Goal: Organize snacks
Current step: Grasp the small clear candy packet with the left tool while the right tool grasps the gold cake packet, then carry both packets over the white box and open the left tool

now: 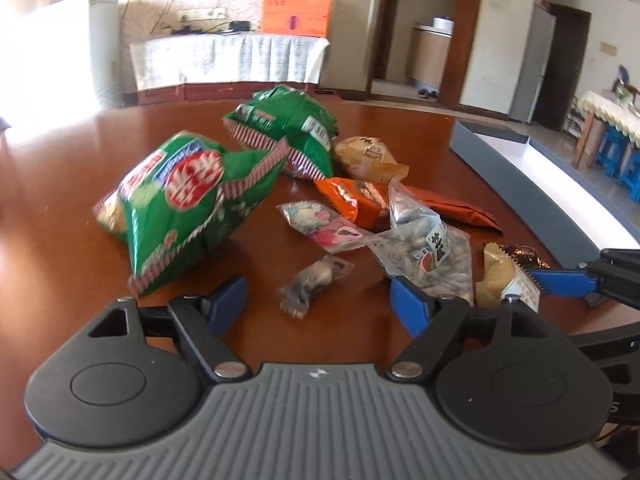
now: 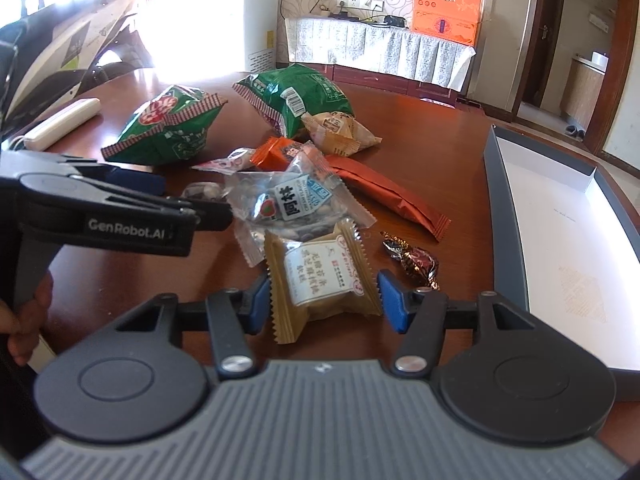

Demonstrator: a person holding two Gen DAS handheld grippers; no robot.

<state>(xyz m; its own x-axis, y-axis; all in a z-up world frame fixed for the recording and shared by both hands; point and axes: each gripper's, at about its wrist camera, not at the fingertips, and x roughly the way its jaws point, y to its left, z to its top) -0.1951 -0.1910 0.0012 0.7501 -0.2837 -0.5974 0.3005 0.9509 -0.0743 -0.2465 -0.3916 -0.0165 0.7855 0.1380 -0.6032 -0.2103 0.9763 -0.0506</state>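
A pile of snacks lies on the brown table: two green bags (image 1: 180,204) (image 2: 168,124), an orange packet (image 1: 352,200), a clear nut packet (image 1: 428,256) (image 2: 292,204), a tan pastry pack (image 2: 324,276) (image 1: 500,276) and a small wrapped candy (image 1: 312,284). My left gripper (image 1: 320,304) is open, with the small candy between its fingers. My right gripper (image 2: 322,300) is open with its blue fingers on both sides of the tan pastry pack, apart from it. A dark foil candy (image 2: 412,260) lies just right of it.
An open grey box with a white inside (image 2: 560,240) (image 1: 520,176) sits at the right of the table. A white power strip (image 2: 60,124) lies far left. A long red-brown bar (image 2: 392,196) lies behind the pile. The left gripper (image 2: 120,204) crosses the right wrist view.
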